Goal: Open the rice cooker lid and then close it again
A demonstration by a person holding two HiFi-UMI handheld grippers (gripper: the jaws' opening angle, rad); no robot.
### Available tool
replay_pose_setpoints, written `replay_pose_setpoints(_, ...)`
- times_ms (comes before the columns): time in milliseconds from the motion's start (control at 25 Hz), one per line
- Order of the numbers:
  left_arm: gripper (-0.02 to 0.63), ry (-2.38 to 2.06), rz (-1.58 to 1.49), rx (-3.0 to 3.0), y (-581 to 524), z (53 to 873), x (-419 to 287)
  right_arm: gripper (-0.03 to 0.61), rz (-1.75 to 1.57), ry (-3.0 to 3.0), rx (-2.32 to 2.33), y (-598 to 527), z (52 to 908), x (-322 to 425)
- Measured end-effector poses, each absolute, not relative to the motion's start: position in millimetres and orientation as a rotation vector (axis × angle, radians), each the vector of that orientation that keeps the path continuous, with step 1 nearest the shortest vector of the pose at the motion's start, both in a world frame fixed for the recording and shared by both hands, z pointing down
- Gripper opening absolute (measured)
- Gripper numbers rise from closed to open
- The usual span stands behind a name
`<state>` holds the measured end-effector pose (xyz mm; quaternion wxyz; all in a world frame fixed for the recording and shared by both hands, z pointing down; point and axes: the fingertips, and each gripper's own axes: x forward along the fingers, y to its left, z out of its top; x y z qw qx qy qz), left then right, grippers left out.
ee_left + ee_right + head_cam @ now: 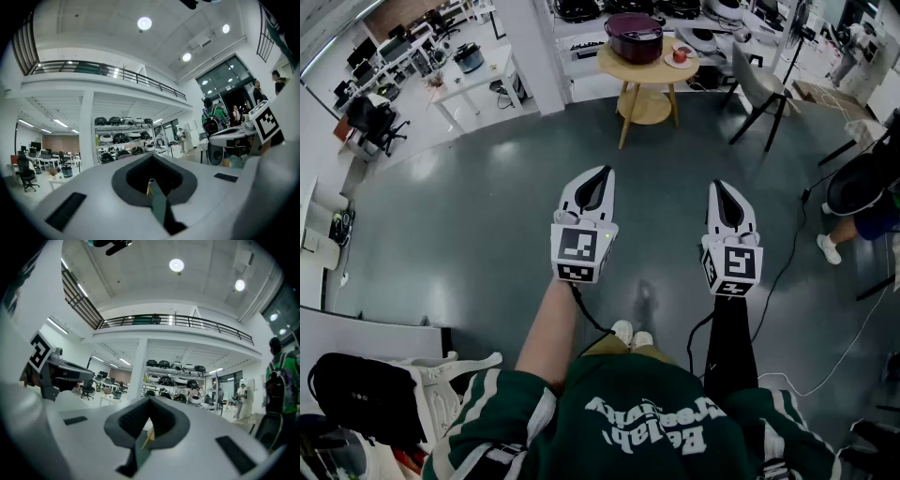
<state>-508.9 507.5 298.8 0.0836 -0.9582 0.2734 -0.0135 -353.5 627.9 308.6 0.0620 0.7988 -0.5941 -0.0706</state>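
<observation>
Item: rice cooker (635, 37), dark maroon, standing on a round wooden table (616, 62) across the floor, well apart from the person and both tools. Its lid looks to be down. It is likely a hinged lid with a front catch, light to swing but springy. The shell is smooth and probably slippery, so the body may slide on the table if pushed. The best hold, I judge, is at the front lip or catch, with the other tool steadying the body. Left gripper (598, 180): jaws together, nothing between them. Right gripper (724, 192): the same, tips meeting, empty. Beside the cooker is a small plate (680, 56) with something red on it. Not legible from here: the catch, the hinge side, any handle and the cord. The cooker is too small and far off to tell.
</observation>
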Motion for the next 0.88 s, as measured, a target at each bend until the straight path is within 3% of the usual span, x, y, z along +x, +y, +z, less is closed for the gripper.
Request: replay_pose_setpoints(880,-0.001,0.734,-0.009,-2.893,432.0,300.3,-531.4,0.005,-0.251,-1.72,2.48,567.6,301.1,-379.7)
